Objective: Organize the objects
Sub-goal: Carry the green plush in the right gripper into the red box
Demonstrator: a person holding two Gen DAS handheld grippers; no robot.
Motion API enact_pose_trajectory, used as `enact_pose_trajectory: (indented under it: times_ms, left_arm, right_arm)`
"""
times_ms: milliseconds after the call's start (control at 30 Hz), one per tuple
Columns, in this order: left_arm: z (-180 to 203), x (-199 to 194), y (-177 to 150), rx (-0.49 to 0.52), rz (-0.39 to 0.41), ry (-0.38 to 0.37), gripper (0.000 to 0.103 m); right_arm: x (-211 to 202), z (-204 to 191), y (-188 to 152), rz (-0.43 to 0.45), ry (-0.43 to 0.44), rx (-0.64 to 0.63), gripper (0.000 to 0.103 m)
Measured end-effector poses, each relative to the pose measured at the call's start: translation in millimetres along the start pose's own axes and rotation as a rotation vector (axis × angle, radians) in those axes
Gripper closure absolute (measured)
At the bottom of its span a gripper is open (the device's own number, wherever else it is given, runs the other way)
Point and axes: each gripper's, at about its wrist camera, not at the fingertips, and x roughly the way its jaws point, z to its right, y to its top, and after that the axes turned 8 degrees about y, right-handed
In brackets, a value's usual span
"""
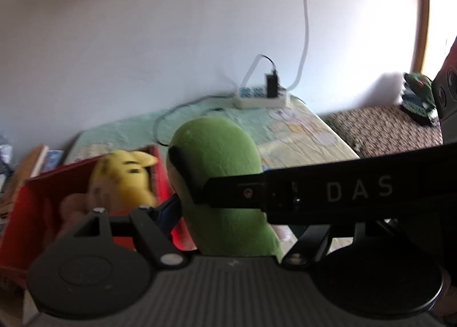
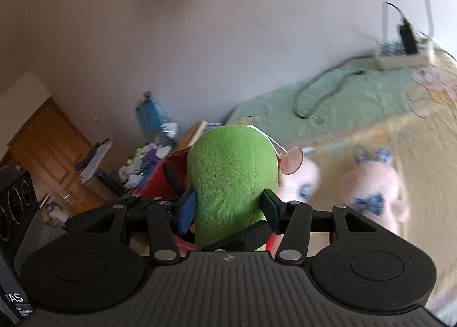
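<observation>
Green plush toy point(image 2: 232, 181) sits squeezed between the pads of your right gripper point(image 2: 230, 207), which has closed partway and presses into its sides; the fabric dents at the right pad. In the left wrist view the same toy point(image 1: 220, 184) stands at about 12 o'clock from the camera, with the right gripper's black finger crossing in from 3 o'clock and pinching its side.

Your left gripper point(image 1: 197, 201) is at its narrowest, yet that view shows the green toy between its fingers, with the blue pad point(image 1: 167, 209) against the toy's left side at about 10 o'clock. So both claws appear to hold one soft body, lifted clear of the bed point(image 1: 300, 127).

Red box point(image 1: 42, 192) lies at 9 to 10 o'clock in the left view, already holding a yellow plush point(image 1: 122, 178). That looks like the place for this toy.

Watch these risks:
- Two grips on one soft toy can pull against each other if your hands drift apart, and one side may slip free.
- The stuffing gives, so a fast swing could let the toy squirm out.
- The suction cup point(image 2: 292, 159) on its string at 1 o'clock may snag the box edge.
- The yellow plush fills much of the box, so the green one may perch on top and tumble off.
</observation>
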Motion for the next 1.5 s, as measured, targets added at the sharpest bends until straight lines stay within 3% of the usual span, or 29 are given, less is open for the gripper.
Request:
enact_pose_trajectory:
  times_ms: [400, 733, 1067, 1500]
  left_arm:
    - [-76.3, -35.5, -1.0, -0.019, 0.069, 0.051, 0.028]
    - [-170.6, -22.4, -13.9, -0.017, 0.004, 0.037, 0.028]
    - [-225.2, 12.4, -26.1, 0.0, -0.082, 0.047, 0.028]
    - [-244.1, 53.3, -34.7, -0.011, -0.169, 0.048, 0.03]
  right_arm:
    - [54.0, -65.0, 2.8, 0.013, 0.05, -0.095, 0.048]
    - [133.4, -110.2, -15.6, 0.015, 0.034, -0.061, 0.047]
    - [191.4, -115.1, -23.9, 0.011, 0.033, 0.042, 0.047]
    - [225.7, -93.8, -27.2, -0.018, 0.007, 0.185, 0.048]
